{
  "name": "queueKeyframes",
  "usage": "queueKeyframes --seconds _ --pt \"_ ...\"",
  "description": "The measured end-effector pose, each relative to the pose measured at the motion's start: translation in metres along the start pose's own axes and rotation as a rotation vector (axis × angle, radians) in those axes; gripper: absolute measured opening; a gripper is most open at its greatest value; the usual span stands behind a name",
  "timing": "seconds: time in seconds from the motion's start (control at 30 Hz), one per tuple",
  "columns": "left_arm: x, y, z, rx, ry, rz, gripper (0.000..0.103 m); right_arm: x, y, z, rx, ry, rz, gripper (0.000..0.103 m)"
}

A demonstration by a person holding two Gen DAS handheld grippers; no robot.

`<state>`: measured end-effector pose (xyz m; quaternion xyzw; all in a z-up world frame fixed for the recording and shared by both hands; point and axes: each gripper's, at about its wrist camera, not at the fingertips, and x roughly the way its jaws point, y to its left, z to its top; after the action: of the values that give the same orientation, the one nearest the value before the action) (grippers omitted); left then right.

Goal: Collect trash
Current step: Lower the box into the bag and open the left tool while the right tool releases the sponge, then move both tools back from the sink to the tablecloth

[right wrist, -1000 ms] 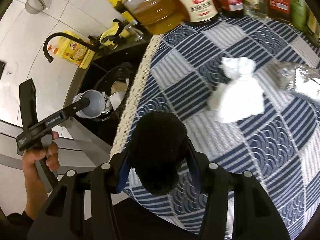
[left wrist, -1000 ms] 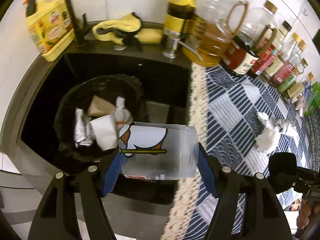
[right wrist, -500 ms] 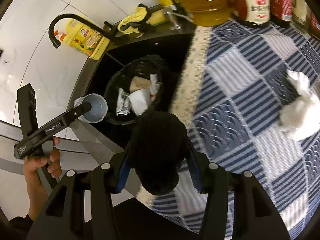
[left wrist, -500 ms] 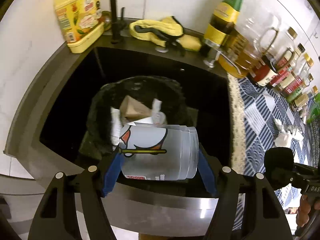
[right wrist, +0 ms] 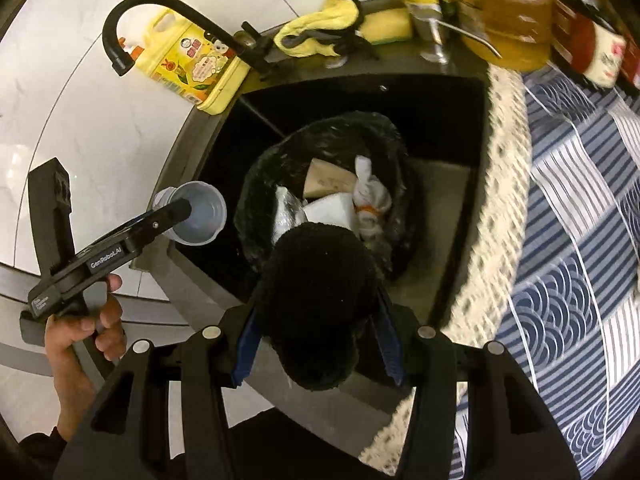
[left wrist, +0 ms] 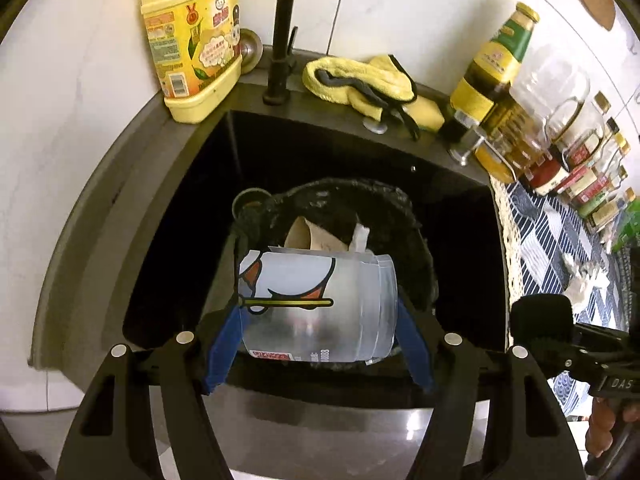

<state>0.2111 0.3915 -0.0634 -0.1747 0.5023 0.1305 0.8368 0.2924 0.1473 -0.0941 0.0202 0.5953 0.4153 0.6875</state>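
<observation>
A clear plastic cup with a printed cartoon is held sideways across the lower centre of the left wrist view, clamped between the blue pads of the left gripper, whose jaws are set wide on its base and rim. The cup is judged light, thin-walled and easily crushed, so only modest pressure is advised, and the smooth wall is likely slippery. In the right wrist view the same cup is seen at centre left, hanging over the near edge of the sink, just beside the bin rather than over it. The right gripper, at lower centre of its own view, is closed on a black fuzzy object, judged soft, light and compressible; a firm grip on its bulk is suitable. Just beyond both loads stands the black-bagged bin inside the sink, already holding a white cup, a foil wrapper, cardboard and a knotted tissue. Its mouth is open and a straight drop is judged feasible for either load. Room is limited by the sink walls, by the faucet at upper centre, and by the lace cloth edge at right. Further off, crumpled tissue is left on the blue patterned cloth, with bottles at upper right.
</observation>
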Motion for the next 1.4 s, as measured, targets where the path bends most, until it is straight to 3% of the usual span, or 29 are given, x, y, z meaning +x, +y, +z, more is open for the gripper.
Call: queueKeyframes --seconds 0.33,0.57,0.77,1.03,1.1,1.17,1.4 --pt "0.02 0.021 0.032 -0.003 0.0 -0.049 0.068 0.023 0.028 0.052 -0.044 0.004 -0.028 0.052" --pt "0.049 0.027 0.05 -0.036 0.025 -0.088 0.068 0.049 0.027 0.076 -0.06 0.032 -0.05 0.052" --pt "0.089 0.034 0.057 -0.073 0.095 -0.116 0.068 0.075 0.019 0.09 -0.051 0.077 -0.082 0.052" --pt "0.11 0.04 0.069 -0.052 0.138 -0.082 0.068 0.07 0.008 0.102 0.012 0.024 -0.055 0.053" --pt "0.112 0.036 0.068 -0.033 0.159 -0.083 0.071 0.066 0.007 0.102 0.03 0.006 -0.04 0.063" --pt "0.112 0.033 0.067 -0.02 0.165 -0.07 0.085 0.06 0.006 0.102 0.047 -0.017 -0.025 0.065" --pt "0.11 0.031 0.062 -0.008 0.176 -0.055 0.085 0.05 0.001 0.091 0.086 -0.057 -0.014 0.065"
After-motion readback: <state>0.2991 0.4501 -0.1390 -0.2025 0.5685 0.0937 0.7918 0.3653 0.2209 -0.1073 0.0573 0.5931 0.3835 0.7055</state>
